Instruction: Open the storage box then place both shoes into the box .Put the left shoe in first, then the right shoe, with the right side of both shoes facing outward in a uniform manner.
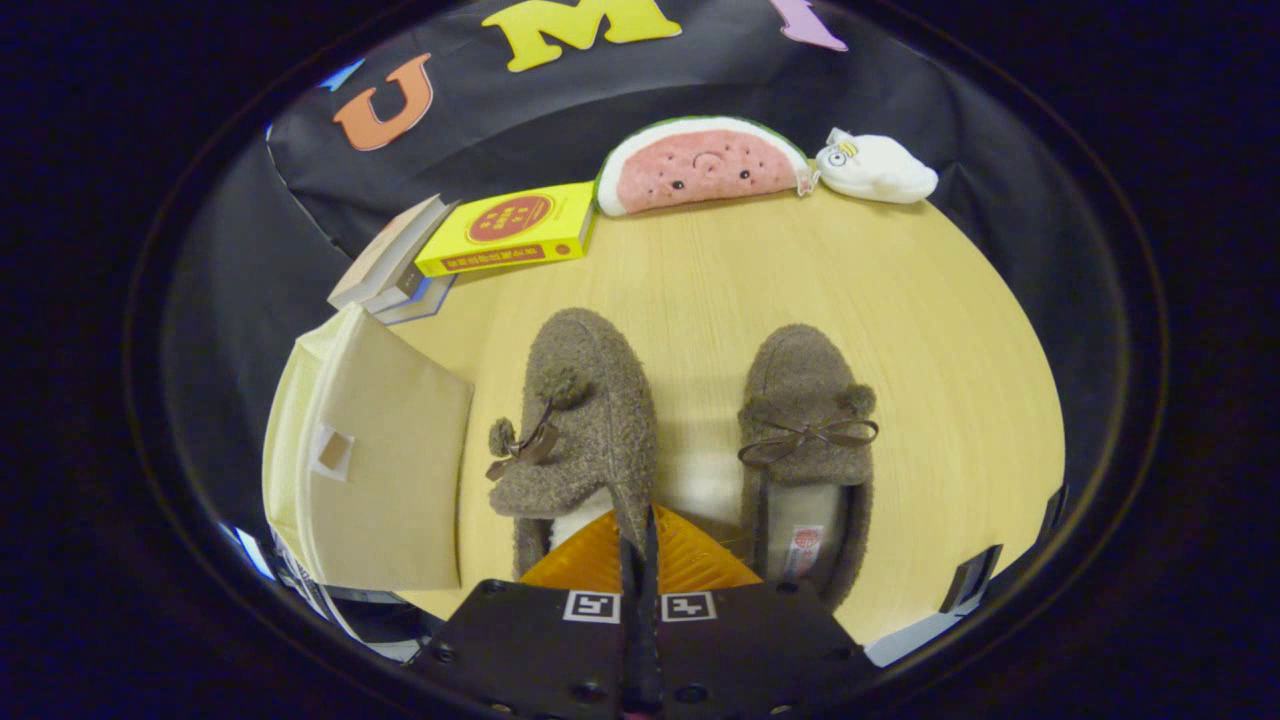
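Observation:
Two brown fuzzy slippers with bows lie on the wooden table [900,300], toes pointing away from me. The left-hand shoe [590,400] is tipped onto its side toward the box, its bow and pompoms hanging leftward. My gripper [640,545] is shut on that shoe's inner side wall at the heel opening, with the orange fingers [585,560] pressed together on the fabric. Flat and upright just to the right of the fingers rests the right-hand shoe [805,400]. Left of the shoes stands the beige fabric storage box [380,470], its lid flap raised; its inside is hidden.
A yellow book [510,230] and a stack of other books [390,265] lie beyond the box. A watermelon plush [700,165] and a white plush [875,168] sit at the table's far edge. Bare tabletop stretches beyond and right of the shoes.

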`<state>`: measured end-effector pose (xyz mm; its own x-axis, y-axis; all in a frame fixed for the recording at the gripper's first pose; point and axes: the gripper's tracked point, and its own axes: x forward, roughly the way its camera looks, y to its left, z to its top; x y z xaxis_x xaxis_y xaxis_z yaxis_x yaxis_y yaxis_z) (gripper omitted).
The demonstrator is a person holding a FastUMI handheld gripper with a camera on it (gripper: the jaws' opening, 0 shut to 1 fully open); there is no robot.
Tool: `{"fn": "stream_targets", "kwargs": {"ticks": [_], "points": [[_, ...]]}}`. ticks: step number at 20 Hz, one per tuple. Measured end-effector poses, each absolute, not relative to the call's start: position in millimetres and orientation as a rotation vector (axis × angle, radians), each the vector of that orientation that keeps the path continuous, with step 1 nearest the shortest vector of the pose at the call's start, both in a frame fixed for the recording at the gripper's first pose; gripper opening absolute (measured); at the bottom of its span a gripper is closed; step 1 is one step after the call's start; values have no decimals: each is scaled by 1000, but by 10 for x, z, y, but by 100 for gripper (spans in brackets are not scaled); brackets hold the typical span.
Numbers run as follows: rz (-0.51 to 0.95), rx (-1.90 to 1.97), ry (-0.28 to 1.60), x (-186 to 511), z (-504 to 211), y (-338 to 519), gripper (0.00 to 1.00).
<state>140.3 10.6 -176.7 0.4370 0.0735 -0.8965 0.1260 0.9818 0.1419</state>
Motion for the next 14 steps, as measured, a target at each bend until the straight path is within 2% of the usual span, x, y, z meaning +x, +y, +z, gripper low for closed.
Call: {"fn": "stream_targets", "kwargs": {"ticks": [8,14], "points": [[8,211,942,1333,-624,558,0],[81,245,836,1413,-17,1356,0]]}}
